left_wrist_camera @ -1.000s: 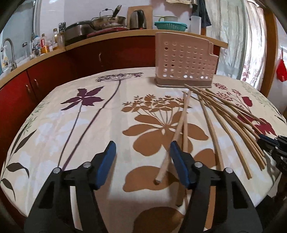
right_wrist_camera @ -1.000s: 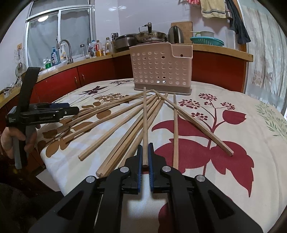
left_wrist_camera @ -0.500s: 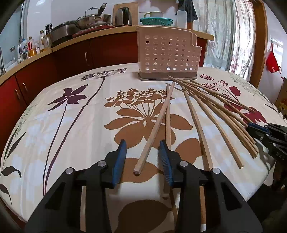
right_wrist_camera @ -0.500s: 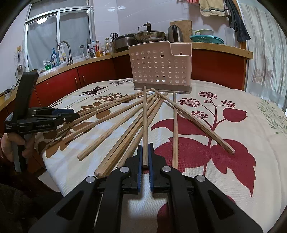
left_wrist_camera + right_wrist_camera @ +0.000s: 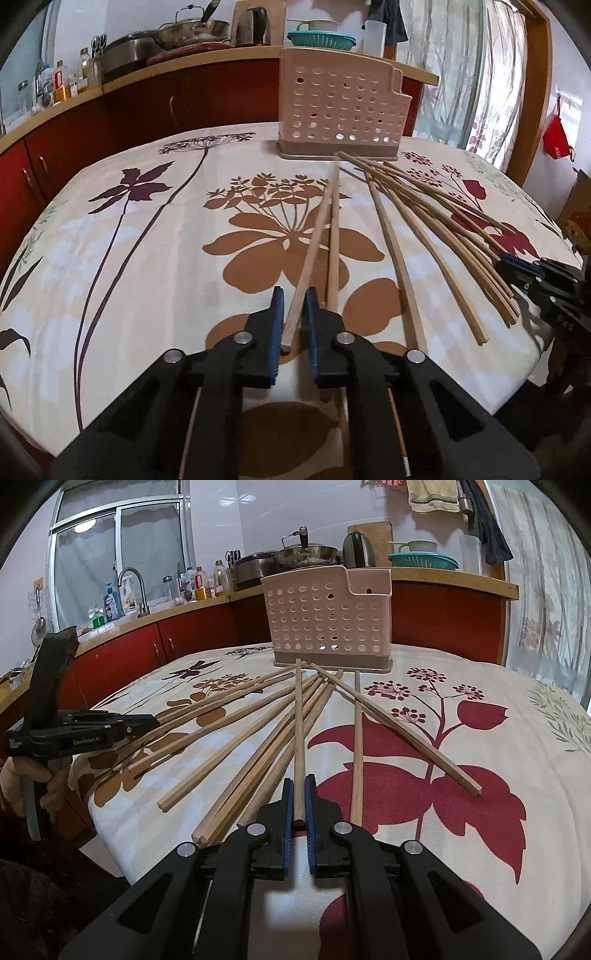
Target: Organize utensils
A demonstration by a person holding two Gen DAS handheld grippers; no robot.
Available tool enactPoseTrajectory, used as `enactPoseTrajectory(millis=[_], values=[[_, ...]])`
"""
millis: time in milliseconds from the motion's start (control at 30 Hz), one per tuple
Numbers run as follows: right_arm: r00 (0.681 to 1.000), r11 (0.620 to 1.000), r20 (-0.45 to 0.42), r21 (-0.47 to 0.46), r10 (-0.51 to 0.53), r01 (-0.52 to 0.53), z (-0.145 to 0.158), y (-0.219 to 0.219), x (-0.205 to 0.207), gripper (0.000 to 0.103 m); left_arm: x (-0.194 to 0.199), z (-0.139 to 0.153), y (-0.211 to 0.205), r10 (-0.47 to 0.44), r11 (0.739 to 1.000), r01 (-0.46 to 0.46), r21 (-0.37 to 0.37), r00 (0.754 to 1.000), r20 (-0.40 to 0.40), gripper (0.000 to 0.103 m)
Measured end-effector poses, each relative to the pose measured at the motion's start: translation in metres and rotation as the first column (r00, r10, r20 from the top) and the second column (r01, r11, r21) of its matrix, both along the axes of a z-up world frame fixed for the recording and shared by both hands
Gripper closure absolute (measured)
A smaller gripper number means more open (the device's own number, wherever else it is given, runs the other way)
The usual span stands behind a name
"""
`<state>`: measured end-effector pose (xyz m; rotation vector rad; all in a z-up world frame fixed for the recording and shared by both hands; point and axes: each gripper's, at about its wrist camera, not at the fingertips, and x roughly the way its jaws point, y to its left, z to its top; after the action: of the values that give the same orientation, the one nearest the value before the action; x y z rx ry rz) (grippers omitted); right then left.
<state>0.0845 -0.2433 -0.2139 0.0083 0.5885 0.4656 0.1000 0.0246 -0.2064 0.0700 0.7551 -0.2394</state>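
Several wooden chopsticks lie fanned out on the floral tablecloth, tips toward a pink perforated utensil holder (image 5: pixel 341 110) at the table's far side; the holder also shows in the right wrist view (image 5: pixel 325 622). My left gripper (image 5: pixel 293 299) is shut on the near end of one chopstick (image 5: pixel 310 254), the leftmost of the fan. My right gripper (image 5: pixel 299 788) is shut on the near end of another chopstick (image 5: pixel 298 731) in the middle of the fan. Both chopsticks still rest on the cloth.
The round table (image 5: pixel 129 258) drops off just before both grippers. A red kitchen counter (image 5: pixel 192 631) with sink, bottles, wok and kettle runs behind. The left gripper (image 5: pixel 74 734) shows in the right view, and the right gripper (image 5: pixel 546 280) in the left view.
My left gripper moved right and forward over the leftmost chopstick's end and closed from wide open onto it. My right gripper stayed shut on its chopstick, barely moving.
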Motion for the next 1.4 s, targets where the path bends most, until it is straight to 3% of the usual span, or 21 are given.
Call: enactPoseTrajectory(millis=[433, 833, 1400], values=[[0.999, 1.0, 0.043, 0.017, -0.021, 0.021, 0.015, -0.006, -0.006, 0.096, -0.013, 0.014, -0.005, 0.028, 0.999, -0.03, 0.028, 0.998, 0.064, 0.096], [0.99, 0.999, 0.133, 0.031, -0.039, 0.036, 0.058, -0.007, -0.017, 0.096, -0.031, 0.062, 0.0, 0.076, 0.997, -0.08, 0.018, 0.98, 0.183, 0.096], [0.975, 0.996, 0.208, 0.074, -0.073, 0.058, 0.114, -0.012, -0.026, 0.096, -0.055, 0.126, 0.014, 0.118, 0.993, -0.105, -0.058, 0.944, 0.307, 0.097]])
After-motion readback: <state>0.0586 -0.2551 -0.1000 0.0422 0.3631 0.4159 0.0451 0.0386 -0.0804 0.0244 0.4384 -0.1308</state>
